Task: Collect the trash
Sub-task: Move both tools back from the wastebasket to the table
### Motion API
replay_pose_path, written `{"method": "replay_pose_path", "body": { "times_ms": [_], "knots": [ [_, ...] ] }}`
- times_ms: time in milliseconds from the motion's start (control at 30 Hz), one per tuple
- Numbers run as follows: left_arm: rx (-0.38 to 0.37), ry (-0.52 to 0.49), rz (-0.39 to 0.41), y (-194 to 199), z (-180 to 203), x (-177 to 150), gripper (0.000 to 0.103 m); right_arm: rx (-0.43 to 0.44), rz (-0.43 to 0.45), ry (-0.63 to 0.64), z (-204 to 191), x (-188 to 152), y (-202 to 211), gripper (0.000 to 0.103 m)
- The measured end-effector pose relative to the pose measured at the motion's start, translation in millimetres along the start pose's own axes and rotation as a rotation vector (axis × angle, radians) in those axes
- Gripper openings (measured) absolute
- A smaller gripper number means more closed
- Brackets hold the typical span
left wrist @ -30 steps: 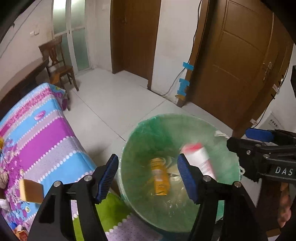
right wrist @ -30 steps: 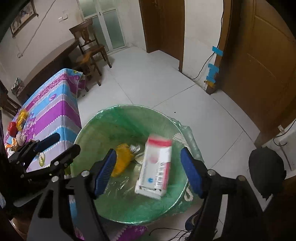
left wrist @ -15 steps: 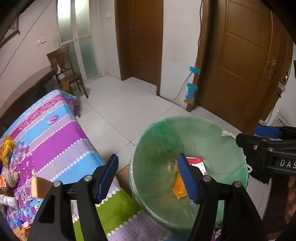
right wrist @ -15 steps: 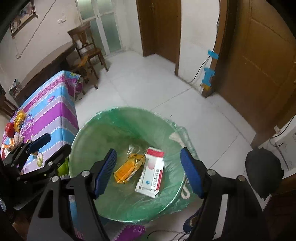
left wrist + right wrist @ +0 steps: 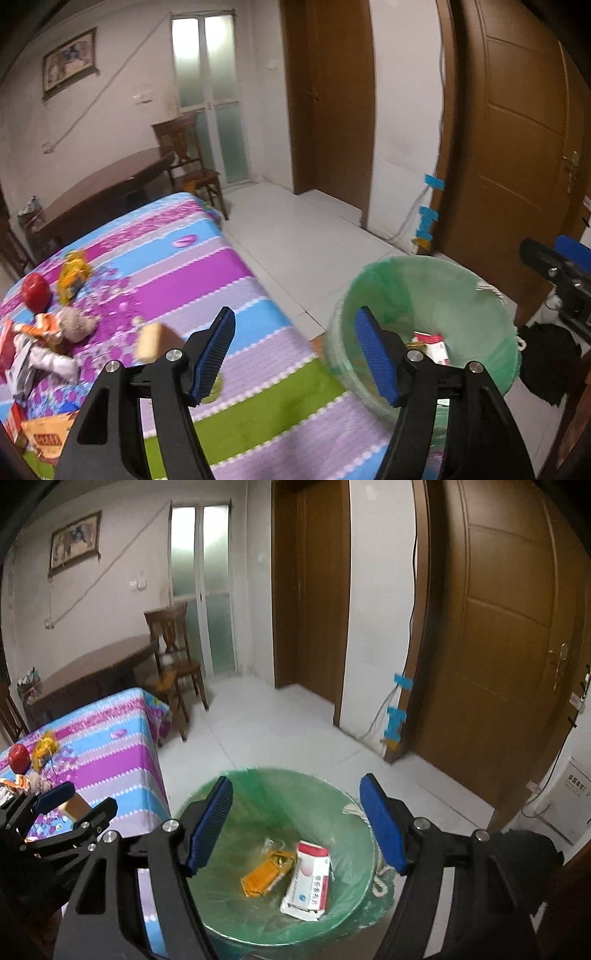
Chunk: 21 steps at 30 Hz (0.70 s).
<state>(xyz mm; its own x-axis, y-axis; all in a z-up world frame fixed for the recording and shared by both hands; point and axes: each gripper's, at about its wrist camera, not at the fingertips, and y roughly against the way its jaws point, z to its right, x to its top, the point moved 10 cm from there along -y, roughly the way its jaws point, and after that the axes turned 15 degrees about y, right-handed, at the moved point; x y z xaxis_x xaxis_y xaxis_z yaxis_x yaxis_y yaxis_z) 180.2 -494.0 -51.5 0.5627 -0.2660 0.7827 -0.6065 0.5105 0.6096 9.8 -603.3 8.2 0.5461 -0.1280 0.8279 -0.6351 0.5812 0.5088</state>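
Filling the lower left of the left wrist view, the table (image 5: 229, 273) carries clutter. Lower centre of the right view, the green-lined bin (image 5: 332, 797) holds a white-and-red box (image 5: 308, 880) and orange packet (image 5: 264, 875), below and between the right gripper (image 5: 297, 825) fingers, spread wide and empty. The left gripper (image 5: 295, 352) likewise gapes empty.
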Motion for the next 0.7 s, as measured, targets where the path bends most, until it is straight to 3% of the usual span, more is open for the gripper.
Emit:
{"method": "replay_pose_path", "body": {
  "times_ms": [267,700],
  "knots": [
    [0.134,0.053,0.092,38,-62,-2,0.071,-0.001,0.155,0.064,-40,6,43,0.069],
    [0.269,0.170,0.140,100,-158,-17,0.074,0.117,0.247,0.187,-137,11,75,0.073]
  ]
}}
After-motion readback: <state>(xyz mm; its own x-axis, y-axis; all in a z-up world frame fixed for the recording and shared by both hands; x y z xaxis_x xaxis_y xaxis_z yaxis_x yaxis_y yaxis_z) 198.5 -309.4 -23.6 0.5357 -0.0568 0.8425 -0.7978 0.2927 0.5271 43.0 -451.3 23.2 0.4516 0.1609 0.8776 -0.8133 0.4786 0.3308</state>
